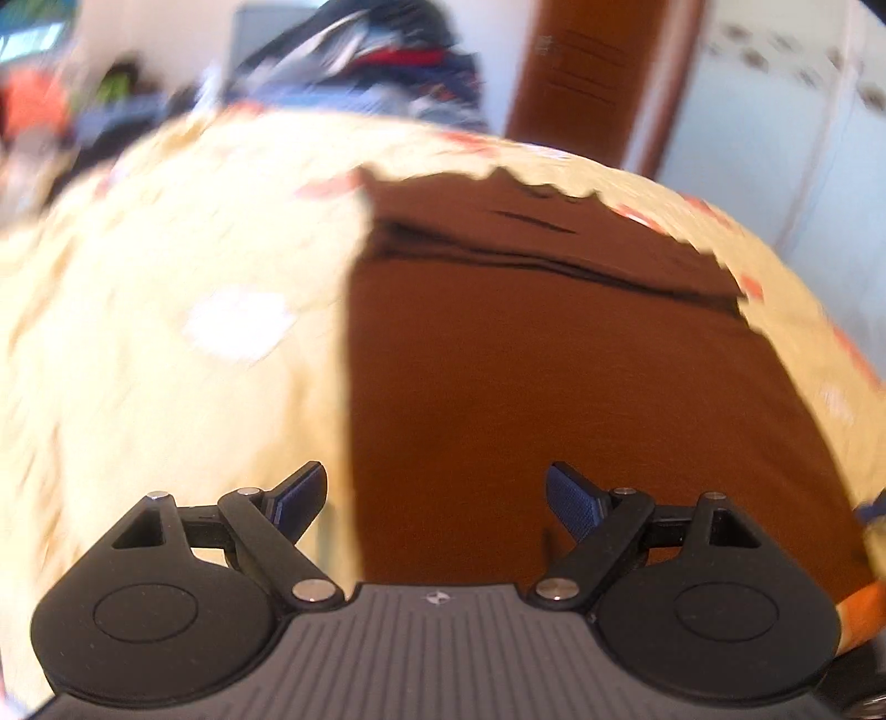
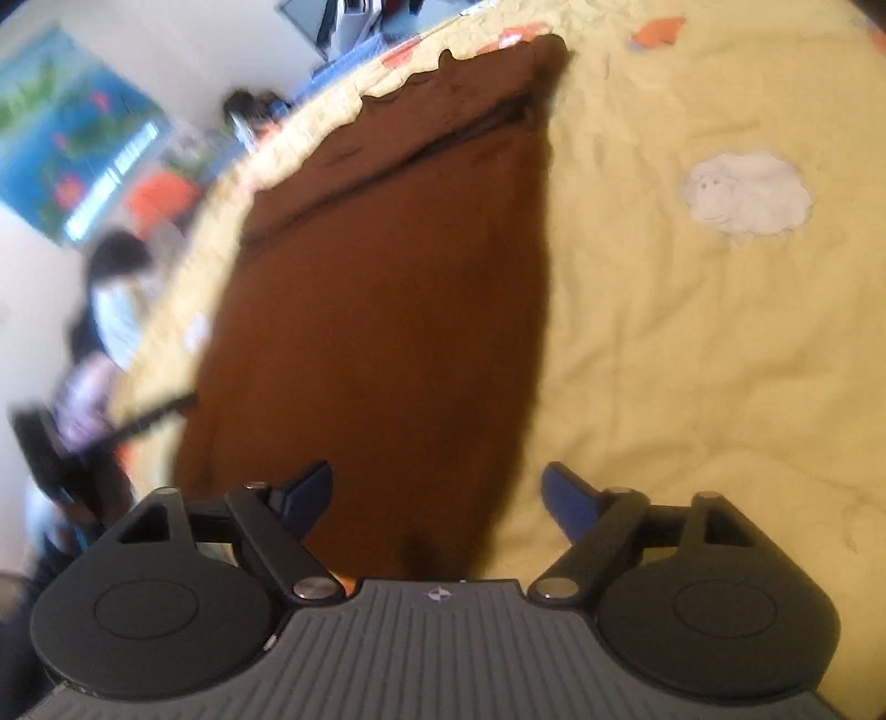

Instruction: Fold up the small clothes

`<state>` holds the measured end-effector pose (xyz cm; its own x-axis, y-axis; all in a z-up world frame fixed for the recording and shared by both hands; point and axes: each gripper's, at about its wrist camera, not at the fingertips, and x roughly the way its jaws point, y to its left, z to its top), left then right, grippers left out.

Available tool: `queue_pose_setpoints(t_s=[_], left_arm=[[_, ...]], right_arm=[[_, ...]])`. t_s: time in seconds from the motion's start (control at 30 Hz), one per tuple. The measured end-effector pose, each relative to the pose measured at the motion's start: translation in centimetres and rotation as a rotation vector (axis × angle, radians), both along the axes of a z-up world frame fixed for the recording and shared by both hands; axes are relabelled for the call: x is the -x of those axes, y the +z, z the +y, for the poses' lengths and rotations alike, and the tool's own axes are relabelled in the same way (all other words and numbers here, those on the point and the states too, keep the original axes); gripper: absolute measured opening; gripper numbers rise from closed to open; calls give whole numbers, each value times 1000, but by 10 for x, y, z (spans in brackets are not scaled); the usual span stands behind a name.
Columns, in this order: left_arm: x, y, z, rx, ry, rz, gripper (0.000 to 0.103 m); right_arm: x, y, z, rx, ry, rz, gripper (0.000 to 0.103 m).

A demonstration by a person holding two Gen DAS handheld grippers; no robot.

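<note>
A brown garment lies flat on a yellow quilt, folded into a long strip with a fold line across its far part. My left gripper is open and empty, just above the garment's near left edge. In the right wrist view the same brown garment runs away from me on the quilt. My right gripper is open and empty over the garment's near right edge. The left wrist view is blurred.
A pile of dark and coloured clothes lies beyond the quilt, next to a brown door. A white sheep patch is sewn on the quilt to the right of the garment. A blurred person is at the left.
</note>
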<state>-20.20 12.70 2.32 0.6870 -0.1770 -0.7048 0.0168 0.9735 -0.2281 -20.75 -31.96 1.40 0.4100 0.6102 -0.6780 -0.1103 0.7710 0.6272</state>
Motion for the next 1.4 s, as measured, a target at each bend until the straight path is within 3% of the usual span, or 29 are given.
queue_pose_setpoints(t_s=[0.1, 0.13, 0.23, 0.3, 0.33, 0.37, 0.4, 0.43, 0.47, 0.57, 0.6, 0.63, 0.67, 0.8, 0.97, 1.13, 1.23, 1.4], left_arm=[[7, -12, 32, 245, -3, 103, 87], [11, -13, 38, 308, -19, 99, 87], [13, -23, 47, 524, -102, 194, 86], [15, -29, 47, 586, -124, 225, 86], [15, -30, 46, 578, -125, 231, 77], [16, -29, 46, 563, -122, 234, 71], [16, -29, 45, 550, -118, 248, 52], [14, -30, 45, 537, -113, 268, 37], [14, -30, 44, 531, -111, 277, 36], [13, -29, 44, 518, -131, 293, 36], [13, -28, 41, 492, -139, 297, 27], [12, -27, 38, 458, -145, 303, 12], [12, -27, 37, 425, -151, 312, 6], [8, -15, 35, 398, -171, 262, 6], [-22, 29, 36, 421, -226, 67, 5], [-96, 68, 28, 397, -224, -106, 5], [-162, 75, 20, 399, -191, -119, 5], [-265, 70, 2, 338, -126, -107, 5]], right_arm=[[-19, -14, -11, -187, 11, 80, 85], [-22, -18, -6, -228, 25, 101, 85], [-32, -24, 11, -299, 103, 138, 85], [-36, -25, 18, -314, 130, 140, 83], [-33, -20, 16, -308, 130, 133, 80], [-28, -17, 15, -287, 129, 126, 63], [-27, -17, 15, -254, 122, 127, 38], [-24, -17, 11, -223, 112, 140, 27], [-17, -19, 6, -200, 107, 153, 14], [-11, -26, 4, -211, 91, 160, 13], [-8, -26, 4, -203, 92, 151, 13], [-5, -24, 5, -190, 94, 135, 13], [-4, -25, 7, -174, 92, 115, 13], [-8, -11, 12, -156, 64, -12, 13], [-28, 21, 4, -149, 17, -177, 13], [-90, 43, -2, -156, -17, -276, 13], [-146, 48, -5, -200, -42, -289, 13], [-253, 32, -10, -243, -131, -231, 13]])
